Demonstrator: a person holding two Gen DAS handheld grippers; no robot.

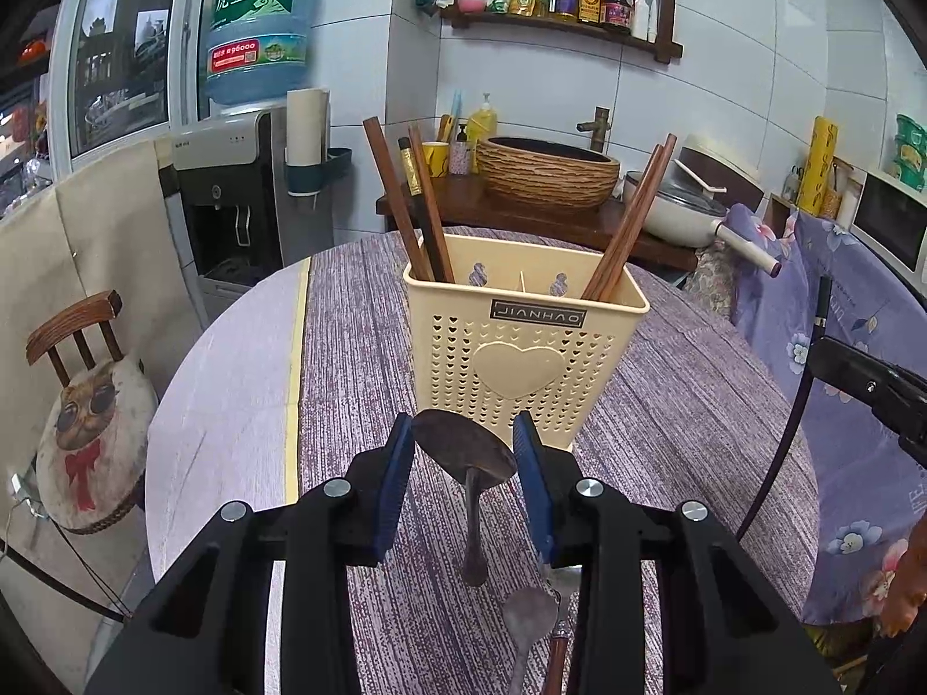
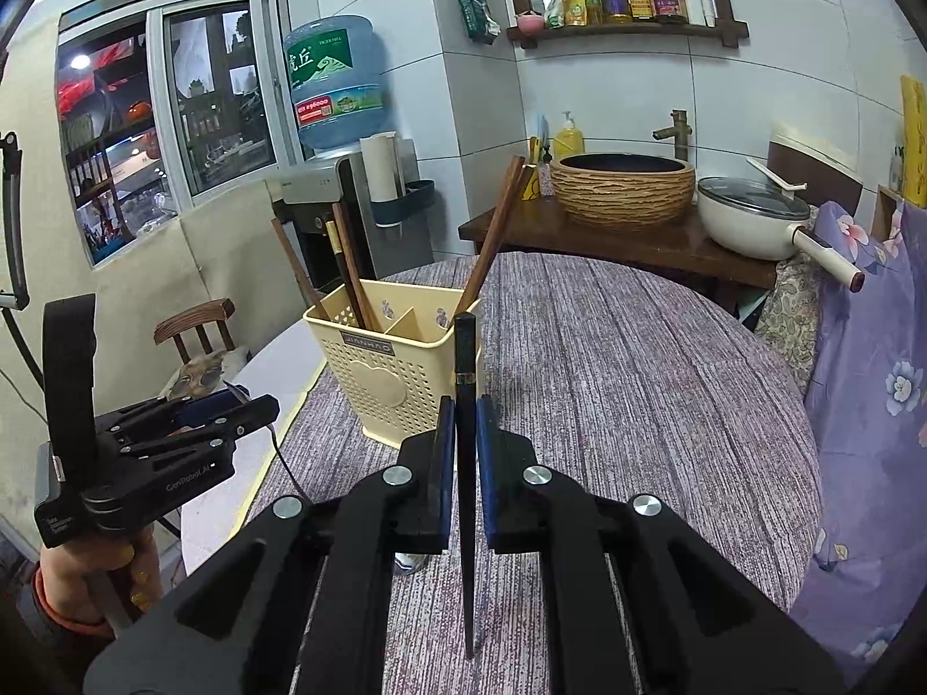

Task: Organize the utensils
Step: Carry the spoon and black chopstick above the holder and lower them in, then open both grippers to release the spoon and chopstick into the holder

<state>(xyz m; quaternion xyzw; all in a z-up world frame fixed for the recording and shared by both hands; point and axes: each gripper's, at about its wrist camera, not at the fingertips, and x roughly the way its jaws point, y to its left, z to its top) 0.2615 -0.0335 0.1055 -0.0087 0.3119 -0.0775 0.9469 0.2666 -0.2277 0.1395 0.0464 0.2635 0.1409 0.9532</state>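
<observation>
My left gripper (image 1: 463, 434) is shut on the bowl of a dark metal spoon (image 1: 466, 457), whose handle hangs down toward the table. Just ahead stands the cream slotted utensil caddy (image 1: 521, 336), with brown chopsticks (image 1: 405, 197) leaning in its left and right compartments. My right gripper (image 2: 462, 405) is shut on a black chopstick (image 2: 464, 347) that runs lengthwise between its pads; its tip points at the caddy (image 2: 394, 370). The right gripper (image 1: 828, 359) also shows at the right edge of the left wrist view. A hand holds the left gripper (image 2: 232, 405) left of the caddy.
Another spoon (image 1: 527, 608) and a brown-handled utensil (image 1: 559, 643) lie on the purple striped tablecloth (image 1: 359, 405) under my left gripper. A chair with an owl cushion (image 1: 87, 423) stands at the left. A wooden counter with a woven basin (image 1: 547, 171) and a pan (image 2: 753, 220) is behind.
</observation>
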